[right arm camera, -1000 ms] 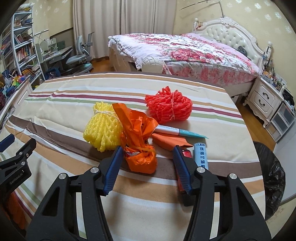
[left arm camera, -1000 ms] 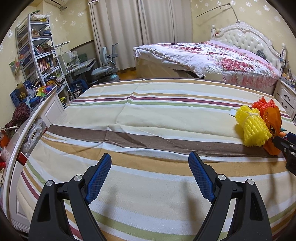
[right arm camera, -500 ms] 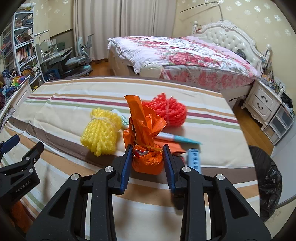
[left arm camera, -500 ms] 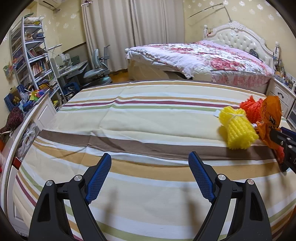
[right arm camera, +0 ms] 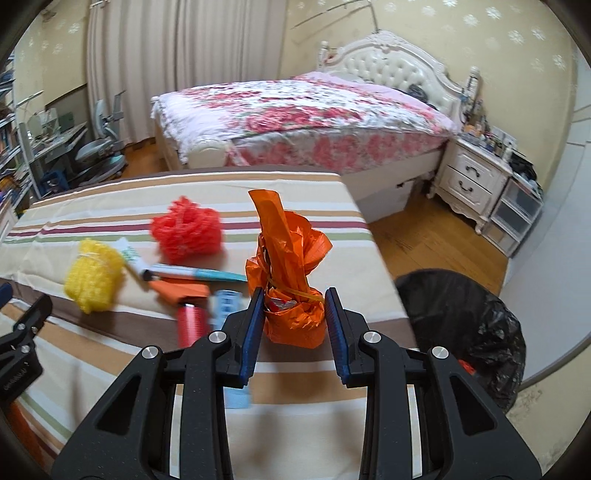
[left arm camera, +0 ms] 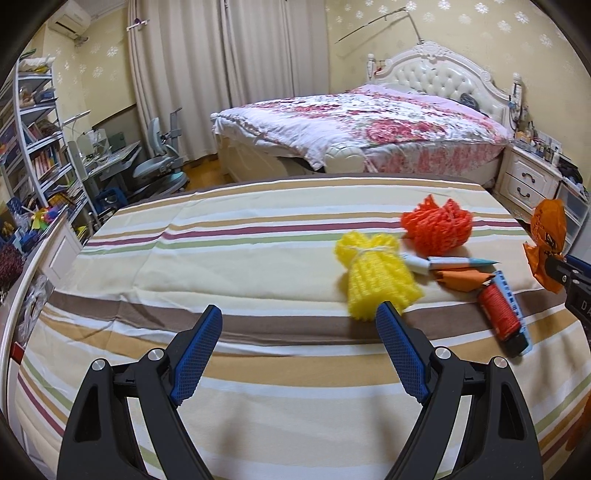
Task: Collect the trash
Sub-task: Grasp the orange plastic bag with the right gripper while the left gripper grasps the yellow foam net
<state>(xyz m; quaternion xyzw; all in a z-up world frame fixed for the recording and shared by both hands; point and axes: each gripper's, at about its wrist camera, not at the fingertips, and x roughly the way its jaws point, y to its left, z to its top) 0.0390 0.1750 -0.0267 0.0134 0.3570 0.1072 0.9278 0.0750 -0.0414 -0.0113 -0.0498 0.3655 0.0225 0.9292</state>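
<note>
Our right gripper [right arm camera: 294, 314] clamps the crumpled orange plastic bag [right arm camera: 291, 280]; next we carry it over the black-lined bin [right arm camera: 461, 325] and release.

Pretty lived-in bedroom. Walls [left arm camera: 480, 44] are pale yellow with little white snowflake-ish prints, and full-length cream curtains [left arm camera: 221, 74] cover the far side. An air conditioner [left arm camera: 70, 22] sits high in the left corner. The big bed [left arm camera: 369, 125] has a white tufted headboard [left arm camera: 436, 77] and a pink floral quilt, with a white nightstand [right arm camera: 469, 181] beside it, its top cluttered with small stuff. On the left there's a white bookshelf [left arm camera: 33, 140] crammed with books, then a desk [left arm camera: 110, 158] and a grey-blue chair [left arm camera: 162, 166]. Floor [right arm camera: 424, 236] is warm wood planks. Up front is a surface under a striped cloth [left arm camera: 221, 258]. Lighting is warm and indoor.
</note>
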